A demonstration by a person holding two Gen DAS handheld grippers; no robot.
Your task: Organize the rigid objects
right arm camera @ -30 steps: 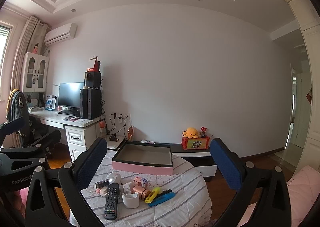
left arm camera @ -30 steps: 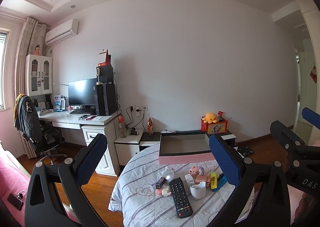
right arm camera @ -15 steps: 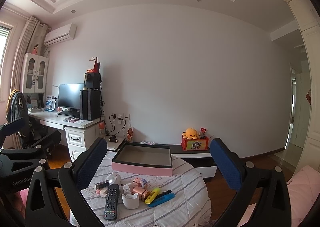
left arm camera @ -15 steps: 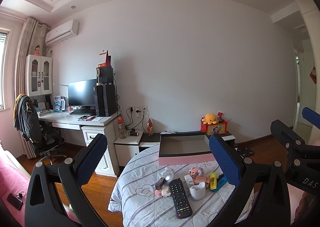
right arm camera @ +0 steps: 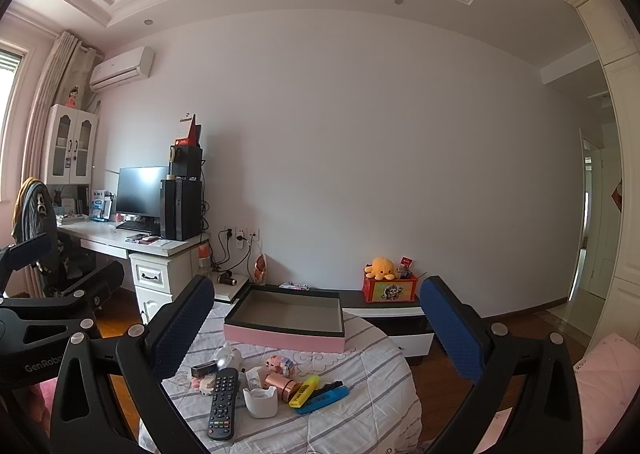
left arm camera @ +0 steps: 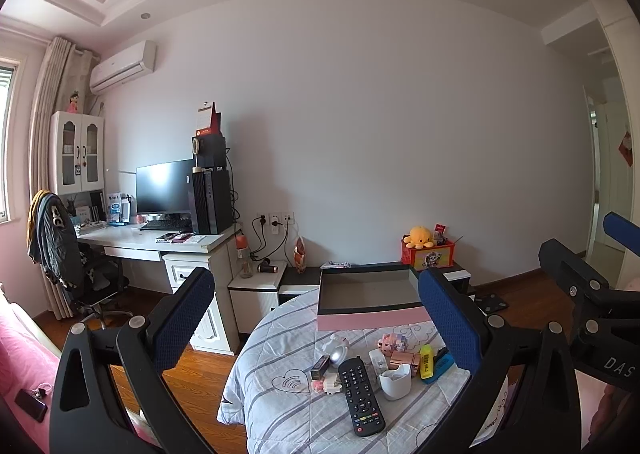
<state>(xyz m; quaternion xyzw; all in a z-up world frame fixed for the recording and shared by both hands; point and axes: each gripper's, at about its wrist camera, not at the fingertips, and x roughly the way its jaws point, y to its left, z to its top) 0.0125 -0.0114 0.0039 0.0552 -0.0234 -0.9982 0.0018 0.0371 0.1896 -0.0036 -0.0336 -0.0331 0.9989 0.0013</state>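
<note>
A round table (left arm camera: pixel 280 406) with a striped cloth holds an empty pink box (left arm camera: pixel 370 300) at its far side; the box also shows in the right wrist view (right arm camera: pixel 286 320). In front of it lies a cluster: a black remote (left arm camera: pixel 360 394) (right arm camera: pixel 222 402), a white cup (left arm camera: pixel 395 383) (right arm camera: pixel 261 401), a yellow highlighter (right arm camera: pixel 304 390), a blue pen (right arm camera: pixel 324 400), a copper tube (right arm camera: pixel 282 381) and small toys. My left gripper (left arm camera: pixel 316 324) and right gripper (right arm camera: pixel 316 328) are both open, empty, held above and short of the table.
A white desk (left arm camera: pixel 160 244) with monitor and computer tower stands at the left with an office chair (left arm camera: pixel 72 266). A low cabinet with a red toy box (right arm camera: pixel 388 288) sits behind the table. Wooden floor surrounds the table. A pink bed edge (right arm camera: pixel 600 374) is at right.
Both views have crept slightly; the table and objects sit a touch higher and nearer in frame. Both grippers stay open and nothing on the table has moved.
</note>
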